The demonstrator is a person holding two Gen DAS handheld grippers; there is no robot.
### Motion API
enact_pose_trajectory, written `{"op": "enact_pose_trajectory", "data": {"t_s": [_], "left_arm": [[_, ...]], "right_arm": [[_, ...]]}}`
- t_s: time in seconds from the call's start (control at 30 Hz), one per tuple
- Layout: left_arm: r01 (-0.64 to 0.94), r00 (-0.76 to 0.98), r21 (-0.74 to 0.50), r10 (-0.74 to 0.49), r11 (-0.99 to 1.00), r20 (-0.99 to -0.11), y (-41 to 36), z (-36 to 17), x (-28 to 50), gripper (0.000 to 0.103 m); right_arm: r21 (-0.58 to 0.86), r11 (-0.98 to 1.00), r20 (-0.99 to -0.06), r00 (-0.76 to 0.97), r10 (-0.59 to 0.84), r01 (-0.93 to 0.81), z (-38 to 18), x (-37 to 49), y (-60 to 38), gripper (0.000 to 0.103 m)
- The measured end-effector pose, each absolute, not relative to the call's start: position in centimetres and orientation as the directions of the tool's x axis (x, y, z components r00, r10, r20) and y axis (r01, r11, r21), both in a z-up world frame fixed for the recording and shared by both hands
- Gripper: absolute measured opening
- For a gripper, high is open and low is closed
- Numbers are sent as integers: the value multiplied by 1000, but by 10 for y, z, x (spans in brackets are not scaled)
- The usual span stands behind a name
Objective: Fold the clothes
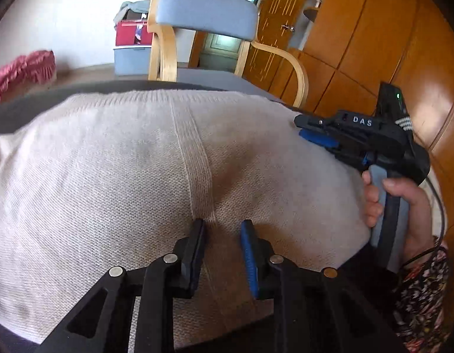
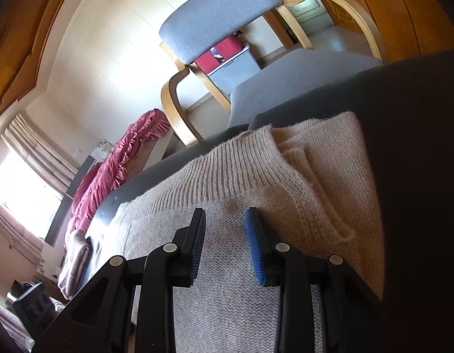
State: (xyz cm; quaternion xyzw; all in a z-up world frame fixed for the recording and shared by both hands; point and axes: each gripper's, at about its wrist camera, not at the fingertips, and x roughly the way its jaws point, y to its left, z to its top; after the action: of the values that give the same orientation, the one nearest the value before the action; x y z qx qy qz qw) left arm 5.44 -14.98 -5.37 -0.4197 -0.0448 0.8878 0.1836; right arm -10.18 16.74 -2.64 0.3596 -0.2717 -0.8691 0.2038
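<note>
Beige knit sweater (image 1: pixel 138 176) lies spread on the dark table (image 2: pixel 418 117) beneath my left gripper (image 1: pixel 222 229) and right gripper (image 2: pixel 225 217), both gaping empty; loose knit could snag a pad.

The left wrist view looks forward from just above the beige knitted sweater (image 1: pixel 124 176), level, facing the grey-cushioned bentwood chair (image 1: pixel 206 8) and taking in the right claw (image 1: pixel 315 136) at its right edge. The right wrist view sits very low over the same sweater (image 2: pixel 227 264), tilted, facing that chair (image 2: pixel 218 14) too.
</note>
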Motion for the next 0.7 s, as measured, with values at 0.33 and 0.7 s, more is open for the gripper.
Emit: {"op": "enact_pose_trajectory", "data": {"t_s": [0.33, 0.7], "left_arm": [[-265, -549, -494, 551, -828, -629, -187, -62, 52, 23], [-259, -609, -414, 480, -873, -631, -182, -43, 63, 22]], "right_arm": [[578, -810, -469, -773, -427, 98, 10, -56, 221, 84], [656, -753, -574, -620, -535, 43, -40, -52, 260, 71]]}}
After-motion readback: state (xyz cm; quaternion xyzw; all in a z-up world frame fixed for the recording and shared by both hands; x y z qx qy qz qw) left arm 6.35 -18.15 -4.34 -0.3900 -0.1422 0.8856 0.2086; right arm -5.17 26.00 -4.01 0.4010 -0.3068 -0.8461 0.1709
